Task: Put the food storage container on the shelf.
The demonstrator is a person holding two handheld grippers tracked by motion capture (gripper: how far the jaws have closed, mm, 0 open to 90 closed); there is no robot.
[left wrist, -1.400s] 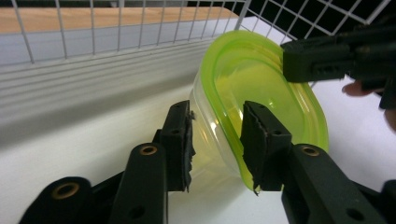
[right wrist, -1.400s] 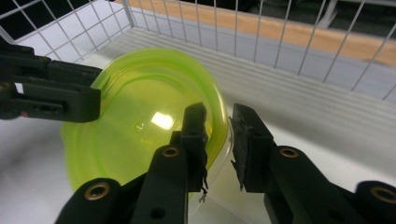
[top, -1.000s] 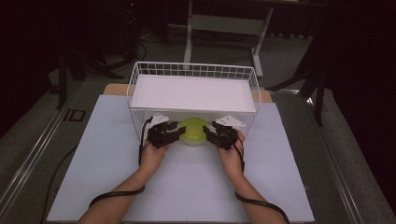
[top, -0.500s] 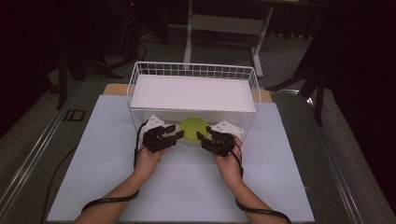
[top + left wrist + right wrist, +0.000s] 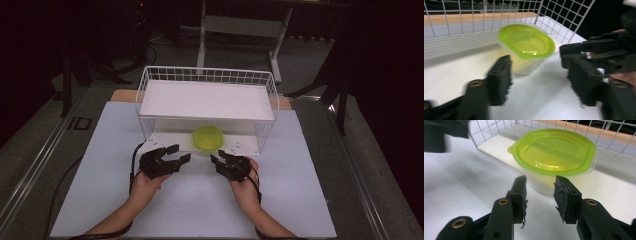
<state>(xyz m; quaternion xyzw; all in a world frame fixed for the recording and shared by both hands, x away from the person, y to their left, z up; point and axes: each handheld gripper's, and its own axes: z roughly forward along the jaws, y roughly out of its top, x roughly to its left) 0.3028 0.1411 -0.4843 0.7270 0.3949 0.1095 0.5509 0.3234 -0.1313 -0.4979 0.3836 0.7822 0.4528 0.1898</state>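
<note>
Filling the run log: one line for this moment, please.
container: lid on, lower shelf of wire basket | left tongs: just opening, nothing between | right tongs: just closing, nothing between | both apart from container

both tongs, left (image 5: 181, 154) just opening and right (image 5: 214, 161) just closing, hold nothing, tips facing inward.

No legible text, brand, label or number anywhere in frame. One mark on the dark floor strip (image 5: 78, 123) off the table's left edge, near its far-left corner, looks like lettering, poss. "ID", too small and dim to read w/ certainty.
</note>
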